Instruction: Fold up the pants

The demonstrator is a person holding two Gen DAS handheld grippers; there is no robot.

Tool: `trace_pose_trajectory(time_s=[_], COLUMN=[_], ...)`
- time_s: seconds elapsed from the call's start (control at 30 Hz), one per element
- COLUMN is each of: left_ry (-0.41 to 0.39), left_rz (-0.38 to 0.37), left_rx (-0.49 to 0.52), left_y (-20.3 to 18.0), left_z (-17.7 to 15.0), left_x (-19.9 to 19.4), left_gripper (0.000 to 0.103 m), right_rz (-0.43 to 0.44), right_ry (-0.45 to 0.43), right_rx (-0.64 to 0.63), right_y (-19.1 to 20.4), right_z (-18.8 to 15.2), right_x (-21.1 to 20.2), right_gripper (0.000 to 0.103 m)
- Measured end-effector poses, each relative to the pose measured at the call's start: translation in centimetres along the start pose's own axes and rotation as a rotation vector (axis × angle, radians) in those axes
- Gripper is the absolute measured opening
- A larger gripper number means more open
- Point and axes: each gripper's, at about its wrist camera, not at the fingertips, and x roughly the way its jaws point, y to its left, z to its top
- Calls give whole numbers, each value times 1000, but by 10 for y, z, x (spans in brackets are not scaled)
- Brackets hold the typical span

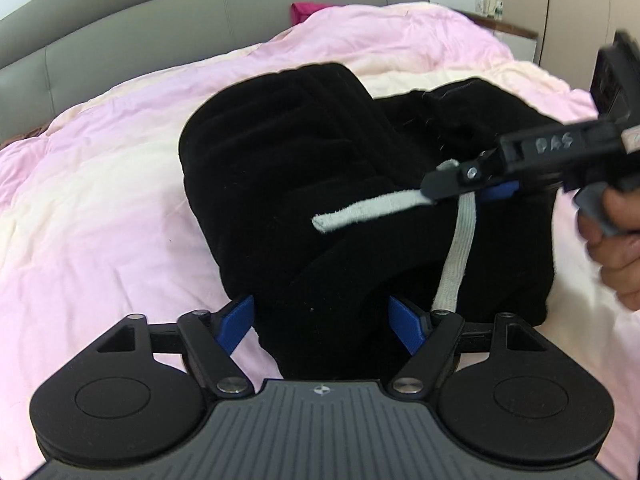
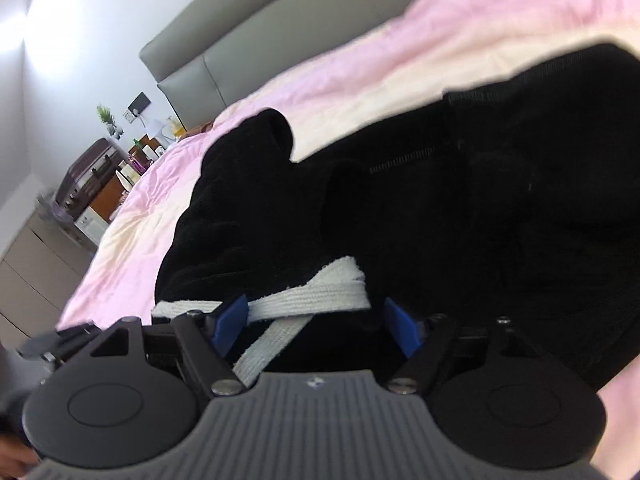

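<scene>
Left gripper (image 1: 320, 322) fingers apart, straddling near edge of black pants (image 1: 304, 184), no grip. Pants bundled on pink bed (image 1: 100, 200), white drawstring (image 1: 456, 248) topside. Right gripper (image 2: 314, 326) apart over drawstring, nearer it.

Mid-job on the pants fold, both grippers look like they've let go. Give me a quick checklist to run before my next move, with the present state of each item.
1. Left gripper free of cloth: ok, jaws wide open, pads clear of the black pants.
2. Right gripper released: ok, jaws open, though the white drawstring lies between them, not pinched.
3. Pants gathered into one bundle on the pink duvet: ok.
4. Drawstring tucked away: not ok, both ends lie loose on top.
5. Fold edges lined up: cannot tell, the black cloth hides its layers.
6. Grippers apart from each other: ok in the left wrist view.
</scene>
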Motion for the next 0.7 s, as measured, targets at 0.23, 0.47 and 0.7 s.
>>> trace_pose_trajectory(time_s=[0.23,0.47,0.7], left_ry=[-29,-5,40], left_rz=[-30,-11,17], left_rx=[-40,93,142], left_y=[-1,-33,-33], left_z=[3,-2,3], left_x=[-6,0,-14], left_gripper=[88,89,86], right_rz=[130,-100,-243], right_ry=[-17,107,100], right_rx=[45,-160,-281], right_y=[-2,18,38], right_z=[12,-14,-26], right_x=[-42,-24,-24], right_gripper=[15,12,17])
